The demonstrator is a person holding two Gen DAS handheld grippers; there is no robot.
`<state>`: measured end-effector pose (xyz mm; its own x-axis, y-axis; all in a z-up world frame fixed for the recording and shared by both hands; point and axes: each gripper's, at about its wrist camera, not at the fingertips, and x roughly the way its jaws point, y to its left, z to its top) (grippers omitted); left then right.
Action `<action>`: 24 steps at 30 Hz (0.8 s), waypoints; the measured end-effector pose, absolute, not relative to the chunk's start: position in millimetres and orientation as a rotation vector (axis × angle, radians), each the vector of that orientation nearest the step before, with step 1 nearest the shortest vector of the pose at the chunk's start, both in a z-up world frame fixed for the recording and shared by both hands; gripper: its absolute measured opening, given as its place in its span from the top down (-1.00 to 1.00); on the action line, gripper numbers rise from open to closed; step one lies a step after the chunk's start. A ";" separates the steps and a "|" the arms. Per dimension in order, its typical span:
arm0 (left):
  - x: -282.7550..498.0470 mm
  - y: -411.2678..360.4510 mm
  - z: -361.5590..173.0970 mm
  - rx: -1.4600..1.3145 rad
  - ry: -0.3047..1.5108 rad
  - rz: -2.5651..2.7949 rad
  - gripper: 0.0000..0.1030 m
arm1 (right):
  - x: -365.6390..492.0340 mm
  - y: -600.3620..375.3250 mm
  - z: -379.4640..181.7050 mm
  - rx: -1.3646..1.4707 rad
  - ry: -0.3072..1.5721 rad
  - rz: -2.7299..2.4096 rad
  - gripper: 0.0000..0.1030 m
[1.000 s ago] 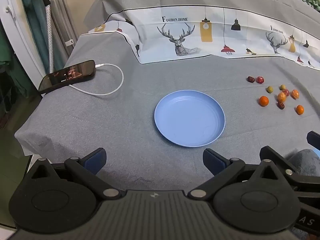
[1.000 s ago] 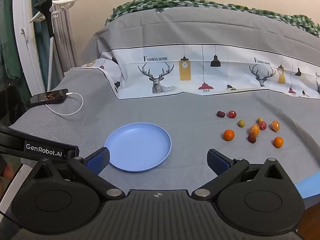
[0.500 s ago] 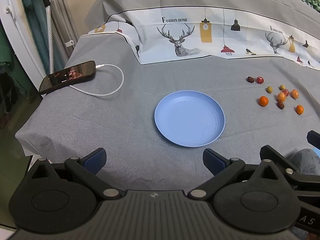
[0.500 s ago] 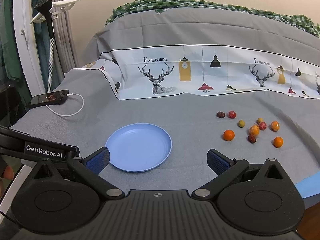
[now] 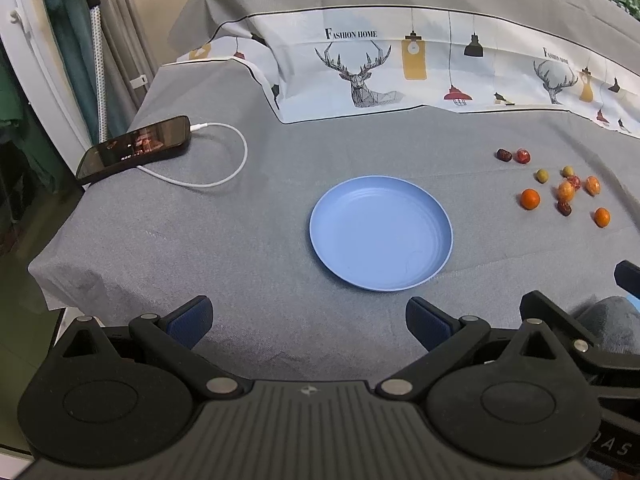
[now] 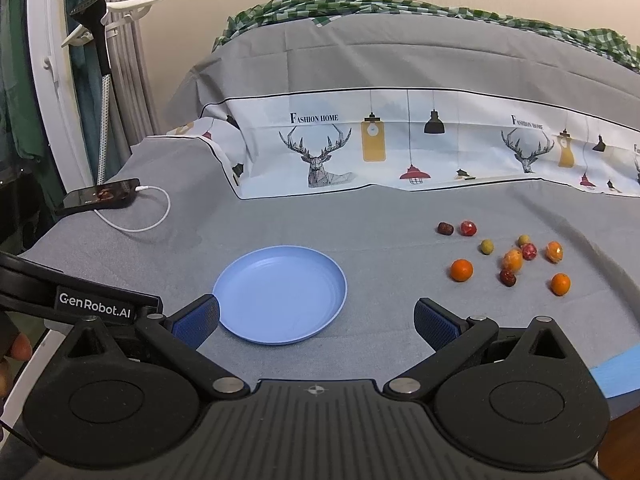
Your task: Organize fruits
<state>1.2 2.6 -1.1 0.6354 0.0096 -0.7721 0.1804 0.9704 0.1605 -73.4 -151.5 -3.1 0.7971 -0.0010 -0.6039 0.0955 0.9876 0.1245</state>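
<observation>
1. The left gripper (image 5: pixel 308 322) and right gripper (image 6: pixel 316 326) are both spread wide, holding nothing, nearest the camera.
2. The round blue plate (image 5: pixel 381 233) lies bare beyond them.
3. Small orange, red, green and dark fruits (image 6: pixel 508 256) lie scattered right of the plate, well apart from it.

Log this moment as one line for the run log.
left hand-held gripper: open, empty | right hand-held gripper: open, empty | blue plate: empty | fruits: scattered on cloth, right of plate

Grey bedsheet (image 5: pixel 248 240) carries blue plate (image 5: pixel 380 236); phone (image 5: pixel 136 148); cable (image 5: pixel 224 152); scattered fruits (image 5: pixel 560 188).
</observation>
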 end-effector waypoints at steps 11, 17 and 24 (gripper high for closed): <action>-0.1 0.5 -3.6 0.236 0.885 -0.100 -0.99 | -72.8 -155.7 -5.4 0.171 0.655 -0.040 -0.99; 2.8 -2.5 -6.9 0.232 0.888 -0.097 -0.99 | -70.3 -159.1 -9.6 0.193 0.671 -0.021 -0.99; 5.2 -9.2 -6.1 0.270 0.918 -0.072 -0.99 | -69.0 -165.7 -13.4 0.221 0.671 -0.012 -0.99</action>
